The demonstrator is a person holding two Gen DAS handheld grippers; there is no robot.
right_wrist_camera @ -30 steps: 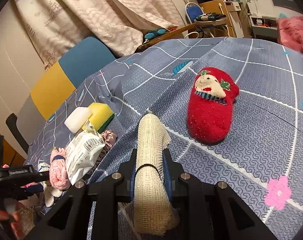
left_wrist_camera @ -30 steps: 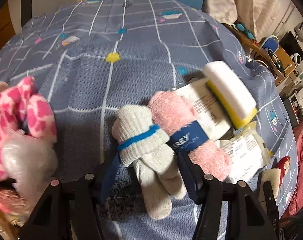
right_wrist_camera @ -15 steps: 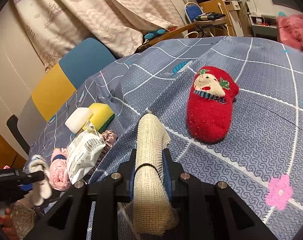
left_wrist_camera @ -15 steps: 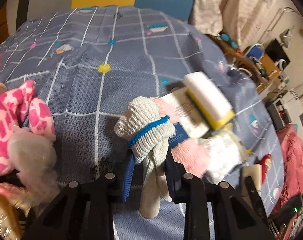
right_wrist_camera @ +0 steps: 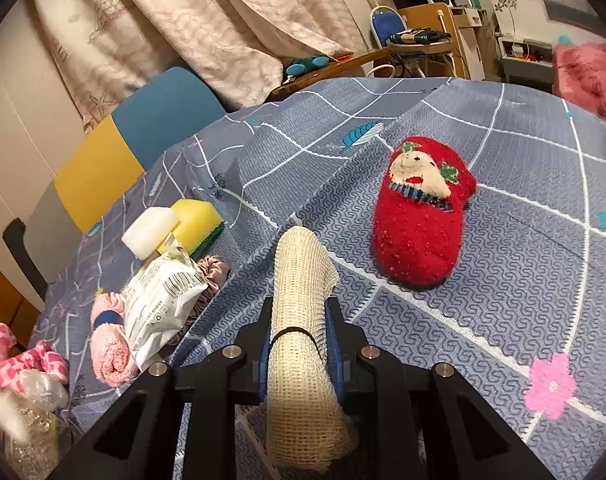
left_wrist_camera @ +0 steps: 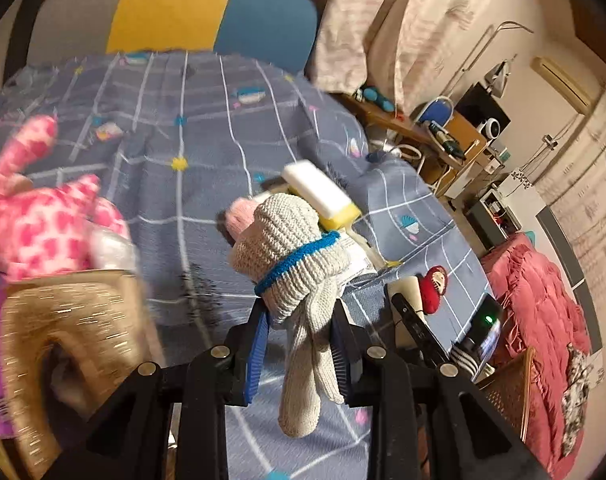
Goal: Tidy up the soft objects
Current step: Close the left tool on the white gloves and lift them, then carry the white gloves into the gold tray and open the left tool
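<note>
Grey tablecloth (left_wrist_camera: 207,128) behind; glove (left_wrist_camera: 293,248) gripped, fingers hanging down.

Both handheld grippers, left gripper (left_wrist_camera: 299,344) and right gripper (right_wrist_camera: 299,344), pair black angular frames, silver screws and blue-lined fingers.

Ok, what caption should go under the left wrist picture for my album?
Left gripper pinching a knitted grey glove above the patterned blue tablecloth.
</note>
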